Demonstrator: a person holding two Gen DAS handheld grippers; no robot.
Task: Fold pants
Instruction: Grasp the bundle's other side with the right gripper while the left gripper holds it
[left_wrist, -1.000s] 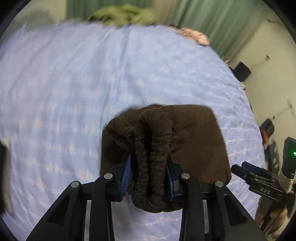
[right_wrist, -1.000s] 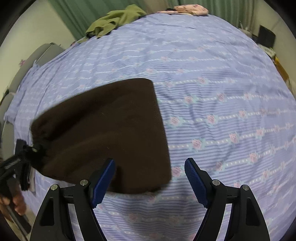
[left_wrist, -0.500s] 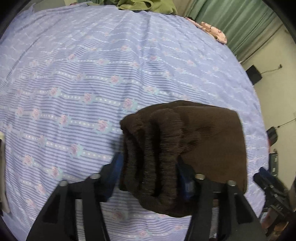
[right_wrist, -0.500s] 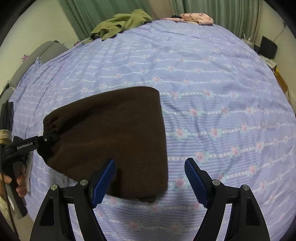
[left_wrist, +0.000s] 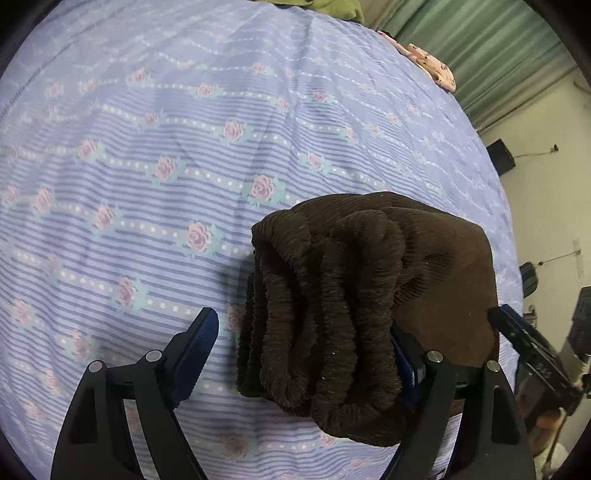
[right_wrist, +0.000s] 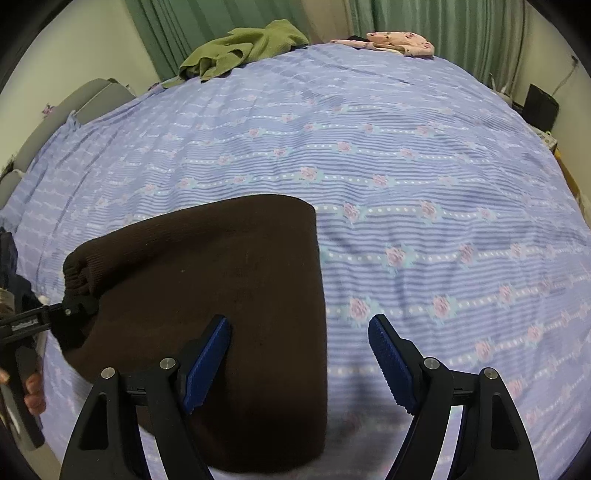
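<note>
The dark brown pants (right_wrist: 229, 280) lie folded flat on the bed near its front edge. In the left wrist view their gathered elastic waistband (left_wrist: 325, 317) bunches between the fingers of my left gripper (left_wrist: 306, 332), whose jaws stand open; the cloth rests against the right finger and is clear of the left finger (left_wrist: 195, 343). My right gripper (right_wrist: 299, 347) is open and empty, low over the pants' right edge. The left gripper also shows in the right wrist view (right_wrist: 70, 310) at the waistband.
The bed carries a lilac striped sheet with roses (right_wrist: 406, 155). A green garment (right_wrist: 243, 48) and a pink patterned cloth (right_wrist: 402, 40) lie at its far edge by green curtains. A grey seat (right_wrist: 92, 99) stands on the left.
My left gripper has opened off the waistband, and the pants have come down onto the sheet. The right gripper stayed open and empty.
</note>
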